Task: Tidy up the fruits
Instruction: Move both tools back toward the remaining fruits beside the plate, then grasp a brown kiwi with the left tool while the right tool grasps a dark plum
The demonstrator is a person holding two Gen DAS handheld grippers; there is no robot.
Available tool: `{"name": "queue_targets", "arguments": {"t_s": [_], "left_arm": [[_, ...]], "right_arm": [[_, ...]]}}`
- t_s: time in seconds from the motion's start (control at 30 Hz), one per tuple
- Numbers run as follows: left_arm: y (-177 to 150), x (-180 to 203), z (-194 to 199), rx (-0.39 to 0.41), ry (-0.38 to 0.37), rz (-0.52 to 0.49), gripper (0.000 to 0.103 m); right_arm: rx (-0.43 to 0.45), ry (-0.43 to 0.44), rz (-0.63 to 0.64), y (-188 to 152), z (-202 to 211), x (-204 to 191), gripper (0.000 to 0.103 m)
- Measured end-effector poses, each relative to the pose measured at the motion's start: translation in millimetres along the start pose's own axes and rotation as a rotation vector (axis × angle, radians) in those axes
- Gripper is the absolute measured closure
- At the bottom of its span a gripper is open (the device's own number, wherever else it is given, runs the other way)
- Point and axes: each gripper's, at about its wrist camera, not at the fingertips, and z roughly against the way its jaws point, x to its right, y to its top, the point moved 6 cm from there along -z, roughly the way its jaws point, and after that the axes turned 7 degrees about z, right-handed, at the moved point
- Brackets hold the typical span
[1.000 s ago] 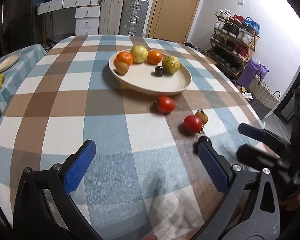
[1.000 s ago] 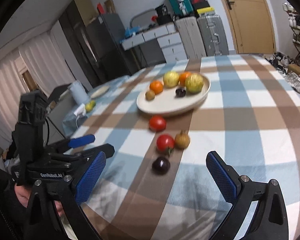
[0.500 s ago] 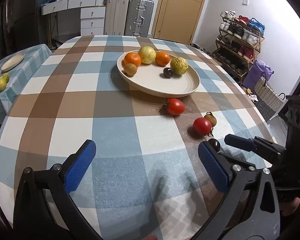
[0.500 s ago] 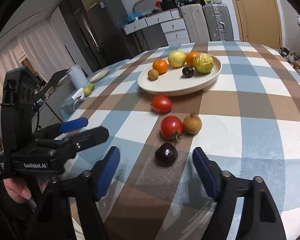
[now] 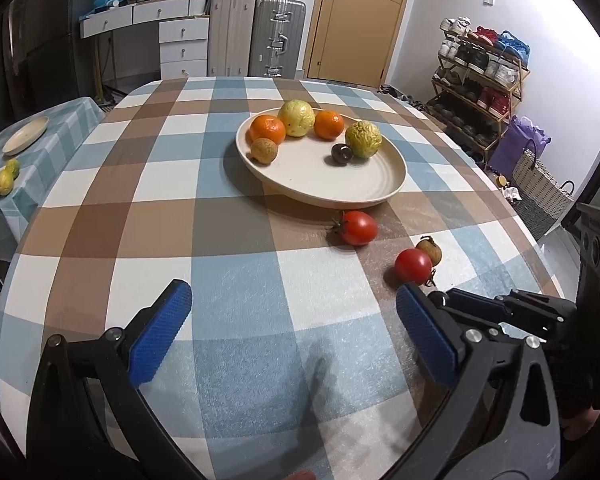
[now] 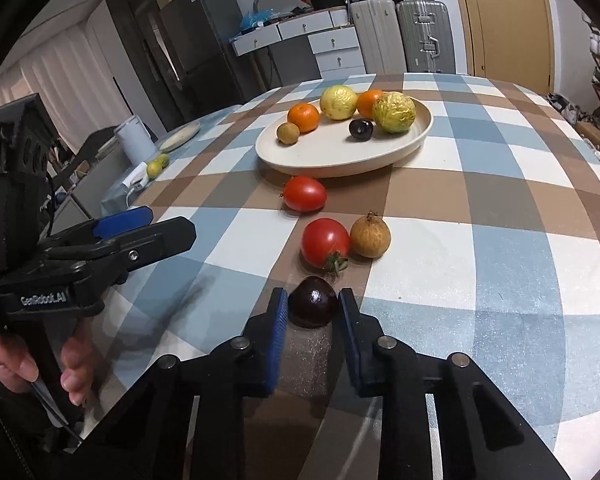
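A cream plate [image 6: 380,160] [image 5: 380,192] on the checked table holds two oranges, two yellow-green fruits, a small brown fruit and a dark plum [image 6: 360,128]. On the cloth in front of it lie an oval tomato [image 6: 304,193] [image 5: 358,227], a round tomato [image 6: 325,242] [image 5: 413,266] and a brown fruit [image 6: 370,235] [image 5: 430,249]. My right gripper [image 6: 313,307] is shut on a dark plum [image 6: 313,307] resting on the table. My left gripper [image 5: 292,320] is open and empty above the near cloth; it also shows at the left of the right wrist view [image 6: 140,224].
A side table [image 5: 40,148] at the left carries a small plate [image 5: 25,135] and lemons [image 5: 5,181]. Suitcases [image 5: 256,36], drawers and a door stand behind the table. A shoe rack [image 5: 480,76] and a basket [image 5: 540,188] stand at the right.
My right gripper moved forward and closed its fingers around the dark plum. My left gripper stayed open and drew back slightly.
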Motion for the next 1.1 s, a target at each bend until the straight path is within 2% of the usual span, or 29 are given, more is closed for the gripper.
{"name": "queue_targets", "arguments": {"t_s": [0.27,0.47,0.57,0.63,0.7,0.83,0.97,1.1], "left_arm": [[11.9,23.4,-6.0,-0.024,-0.063,-0.064,0.001],[23.9,59.2,-13.6,-0.045,-0.110,-0.195,0.001],[26.9,79.8,-21.0,-0.098,-0.168,-0.268,0.001],[29.6,91.0,-24.2,-0.104,-0.191,-0.296,0.001],[26.7,105.9,-34.2,-0.162,-0.223,-0.347,0.001],[19.6,130.5,-49.4,-0.211,-0.228,-0.444,0.002],[13.4,149.6,-61.6,-0.267,-0.261,-0.475,0.008],[8.2,161.1,-75.8,-0.322,-0.268,-0.493,0.024]], "right_arm": [[0.049,-0.012,-0.021,-1.3,20.3,12.3,0.077],[0.093,-0.045,-0.071,-4.7,40.2,36.7,0.077],[0.114,-0.056,-0.089,-6.3,48.1,47.6,0.077],[0.129,-0.072,-0.098,-6.9,53.6,54.1,0.077],[0.150,-0.070,-0.101,-7.5,59.6,57.7,0.077],[0.174,-0.083,-0.115,-13.7,67.6,67.5,0.077],[0.185,-0.087,-0.116,-18.4,72.4,73.0,0.077],[0.200,-0.081,-0.104,-20.2,77.4,75.2,0.077]]}}
